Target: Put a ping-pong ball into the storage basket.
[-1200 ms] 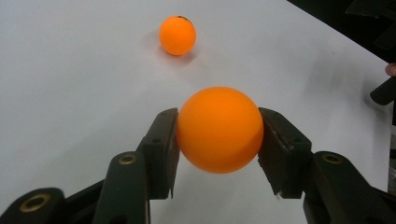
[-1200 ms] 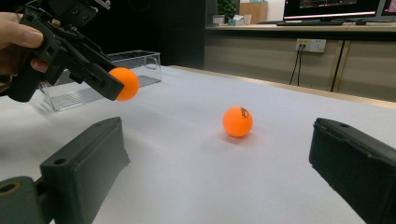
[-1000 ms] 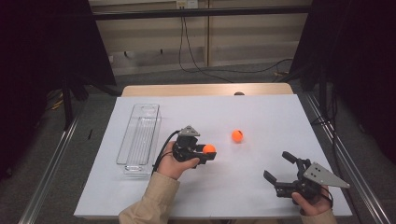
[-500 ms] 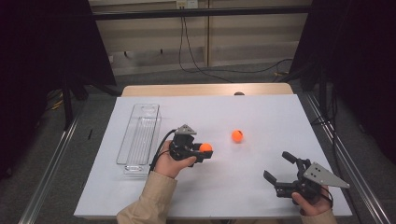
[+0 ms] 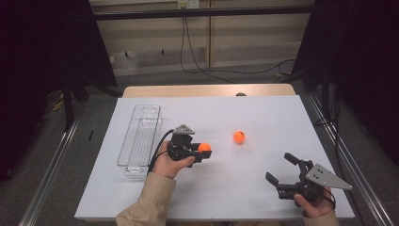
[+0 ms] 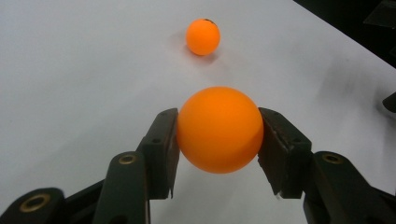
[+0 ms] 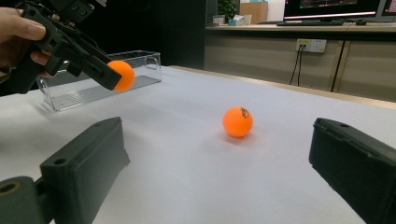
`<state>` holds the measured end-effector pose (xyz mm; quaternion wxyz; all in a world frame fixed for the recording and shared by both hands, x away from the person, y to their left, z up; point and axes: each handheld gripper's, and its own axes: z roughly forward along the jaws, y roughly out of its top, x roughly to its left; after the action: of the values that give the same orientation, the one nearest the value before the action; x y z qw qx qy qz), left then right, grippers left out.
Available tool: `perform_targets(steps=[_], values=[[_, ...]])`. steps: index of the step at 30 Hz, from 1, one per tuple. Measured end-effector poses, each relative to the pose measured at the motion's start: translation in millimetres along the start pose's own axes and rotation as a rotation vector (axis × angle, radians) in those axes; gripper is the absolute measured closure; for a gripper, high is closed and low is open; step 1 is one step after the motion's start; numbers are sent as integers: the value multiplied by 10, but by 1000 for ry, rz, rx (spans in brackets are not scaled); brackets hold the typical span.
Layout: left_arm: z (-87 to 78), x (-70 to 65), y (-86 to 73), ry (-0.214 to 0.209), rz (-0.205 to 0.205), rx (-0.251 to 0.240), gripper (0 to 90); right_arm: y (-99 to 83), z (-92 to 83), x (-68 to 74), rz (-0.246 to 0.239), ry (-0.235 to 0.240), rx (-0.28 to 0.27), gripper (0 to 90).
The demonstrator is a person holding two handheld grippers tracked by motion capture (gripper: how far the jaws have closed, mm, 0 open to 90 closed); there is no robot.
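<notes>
Plain orange ball [image 6: 219, 129] clamped in left gripper [image 5: 203, 149], lifted off the worktop [image 5: 263, 117] and carried slightly left since before, right gripper [image 5: 281, 170] wide, unmoved

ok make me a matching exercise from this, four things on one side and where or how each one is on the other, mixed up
Things:
1. left tool
2. right tool
3. loose orange ball
4. clear tray

States:
A. lies alone on the white table, nothing touching it
B. jaws wide apart, nothing between them
C. stands at the table's left side, with no ball in it
D. jaws shut on an orange ball, held above the table

Pairs: 1-D, 2-B, 3-A, 4-C
</notes>
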<state>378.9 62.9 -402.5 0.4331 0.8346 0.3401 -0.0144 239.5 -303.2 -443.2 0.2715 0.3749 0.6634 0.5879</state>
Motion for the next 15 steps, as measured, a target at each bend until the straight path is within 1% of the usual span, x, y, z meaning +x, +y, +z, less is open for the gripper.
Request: perform_targets(steps=[2,4,15], values=[[-10,5,3,-3,1,5,508,0,0,0,0,0,0,35],[-15,10,4,-3,-2,0,508,1,-2,1,1,0,0,35],[-74,41,8,13,-12,-2,508,0,-1,-1,-1,0,1,35]])
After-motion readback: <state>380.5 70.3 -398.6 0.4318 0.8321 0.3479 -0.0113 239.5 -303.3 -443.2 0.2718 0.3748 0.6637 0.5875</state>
